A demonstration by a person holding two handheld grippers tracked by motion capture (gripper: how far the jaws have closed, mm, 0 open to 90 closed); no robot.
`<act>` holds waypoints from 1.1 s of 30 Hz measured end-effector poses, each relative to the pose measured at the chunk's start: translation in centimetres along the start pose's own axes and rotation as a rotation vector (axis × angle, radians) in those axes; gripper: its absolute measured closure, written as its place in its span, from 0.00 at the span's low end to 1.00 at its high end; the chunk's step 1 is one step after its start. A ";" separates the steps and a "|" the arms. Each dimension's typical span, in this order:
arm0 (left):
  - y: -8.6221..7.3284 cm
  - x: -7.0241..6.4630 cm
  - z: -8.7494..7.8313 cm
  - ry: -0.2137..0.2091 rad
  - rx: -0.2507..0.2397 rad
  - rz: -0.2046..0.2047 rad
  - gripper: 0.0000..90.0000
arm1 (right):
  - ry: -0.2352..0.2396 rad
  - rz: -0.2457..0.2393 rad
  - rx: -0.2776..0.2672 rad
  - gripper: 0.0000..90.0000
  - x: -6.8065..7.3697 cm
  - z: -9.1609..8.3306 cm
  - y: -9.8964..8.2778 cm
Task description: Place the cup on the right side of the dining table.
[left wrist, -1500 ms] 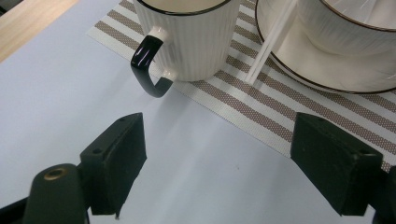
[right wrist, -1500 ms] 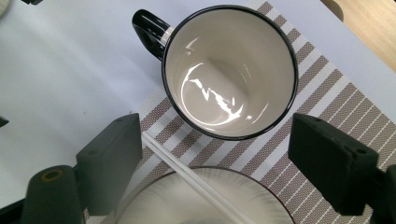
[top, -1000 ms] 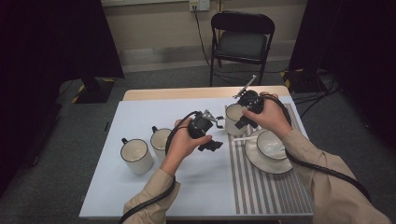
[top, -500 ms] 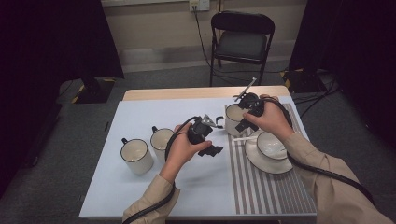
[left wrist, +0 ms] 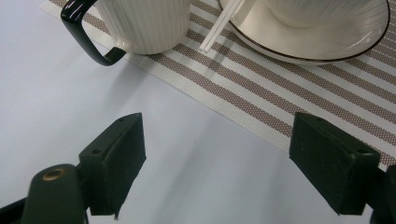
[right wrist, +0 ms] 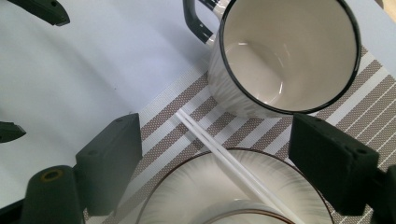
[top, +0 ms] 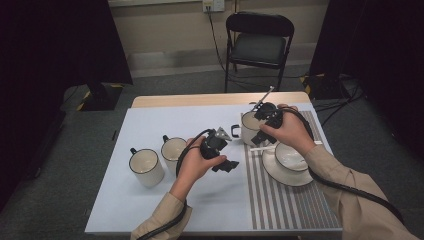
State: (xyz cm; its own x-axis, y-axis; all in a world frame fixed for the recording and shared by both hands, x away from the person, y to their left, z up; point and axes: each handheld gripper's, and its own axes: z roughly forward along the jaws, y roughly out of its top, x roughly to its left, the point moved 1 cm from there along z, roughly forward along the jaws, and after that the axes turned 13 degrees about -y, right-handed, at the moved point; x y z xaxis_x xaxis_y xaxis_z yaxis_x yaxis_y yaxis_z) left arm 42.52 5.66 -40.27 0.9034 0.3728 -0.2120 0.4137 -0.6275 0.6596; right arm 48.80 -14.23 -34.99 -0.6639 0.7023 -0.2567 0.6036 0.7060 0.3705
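The right tool point(right wrist: 212, 163), wide open and empty above the white chopsticks point(right wrist: 224, 161), should straddle them squarely before closing.

1. A mat point(top: 280, 205) lies on the right part of the bench point(top: 150, 210).
2. On the mat, a saucer point(top: 280, 175) carries a cup point(top: 290, 156).
3. Two sticks point(right wrist: 219, 158) rest on the saucer's rim, reaching onto the mat.
4. A mug point(top: 248, 128) stands behind the saucer, at the mat's left edge.
5. Two more mugs point(top: 146, 166) stand left, off the mat.
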 end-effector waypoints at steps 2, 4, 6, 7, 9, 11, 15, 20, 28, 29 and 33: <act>0.0 -0.1 -0.1 -0.006 0.006 0.005 0.20 | 0.000 0.002 -0.003 0.19 0.1 0.0 -0.1; 0.0 -0.2 -0.2 -0.007 0.009 0.008 0.20 | 0.003 -0.001 0.001 0.19 0.3 0.1 -0.3; -0.1 -0.3 -0.1 -0.012 0.001 0.000 0.20 | 0.004 -0.002 -0.003 0.19 0.4 0.3 -0.4; -0.2 -0.4 -0.1 -0.008 0.001 0.002 0.20 | 0.010 -0.004 0.002 0.19 0.5 0.3 -0.5; -0.3 -0.4 -0.1 -0.013 0.006 0.007 0.20 | 0.009 -0.005 0.003 0.19 0.7 0.4 -0.6; -0.4 -0.5 -0.1 -0.013 0.003 0.003 0.20 | 0.013 -0.005 0.001 0.19 0.8 0.4 -0.7; -0.6 -0.7 -0.1 -0.026 0.001 -0.002 0.20 | 0.017 -0.005 -0.002 0.19 1.0 0.3 -0.9; -0.9 -0.8 -0.1 -0.023 0.005 0.003 0.20 | 0.028 -0.003 -0.018 0.19 1.2 0.0 -1.0; -1.5 -0.9 -0.3 -0.025 -0.005 0.001 0.20 | 0.035 0.000 -0.028 0.19 1.3 -0.1 -1.4; -1.6 -0.9 -0.3 -0.026 -0.002 0.001 0.20 | 0.037 -0.001 -0.030 0.19 1.4 -0.1 -1.4; -1.8 -0.9 -0.5 -0.018 -0.001 -0.003 0.20 | 0.042 -0.003 -0.034 0.19 1.6 -0.1 -1.5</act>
State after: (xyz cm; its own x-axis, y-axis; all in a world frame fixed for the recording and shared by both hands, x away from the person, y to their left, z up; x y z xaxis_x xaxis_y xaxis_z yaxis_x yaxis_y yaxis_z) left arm 40.89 6.77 -40.86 0.9042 0.3622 -0.2265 0.4160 -0.6259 0.6597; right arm 46.78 -14.19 -35.85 -0.6839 0.6953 -0.2209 0.5865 0.7041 0.4003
